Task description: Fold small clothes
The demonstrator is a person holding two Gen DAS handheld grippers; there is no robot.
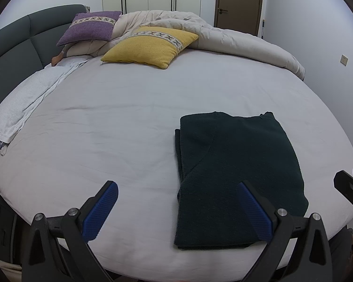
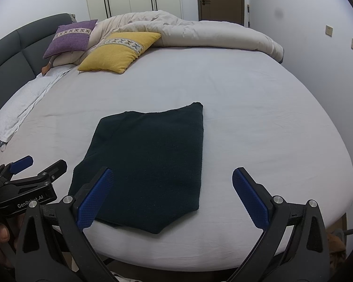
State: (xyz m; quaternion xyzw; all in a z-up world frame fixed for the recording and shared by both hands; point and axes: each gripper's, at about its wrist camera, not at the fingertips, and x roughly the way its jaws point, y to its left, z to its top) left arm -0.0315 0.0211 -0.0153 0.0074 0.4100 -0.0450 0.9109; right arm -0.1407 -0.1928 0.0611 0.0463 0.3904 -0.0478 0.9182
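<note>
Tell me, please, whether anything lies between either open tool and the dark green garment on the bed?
Nothing visible does. The dark green garment lies folded on bare sheet right in front of the left tool and right tool. The cushions and duvet sit far behind it.

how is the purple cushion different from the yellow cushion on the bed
The purple woven square cushion leans propped against the bunched beige duvet, near the grey padded headboard; the mustard-yellow woven square cushion lies flatter on the pale bedsheet, farther from the headboard. In both views the yellow one looks larger, though it is also nearer the cameras. Both share a pale band with a row of dark cross motifs.
</note>
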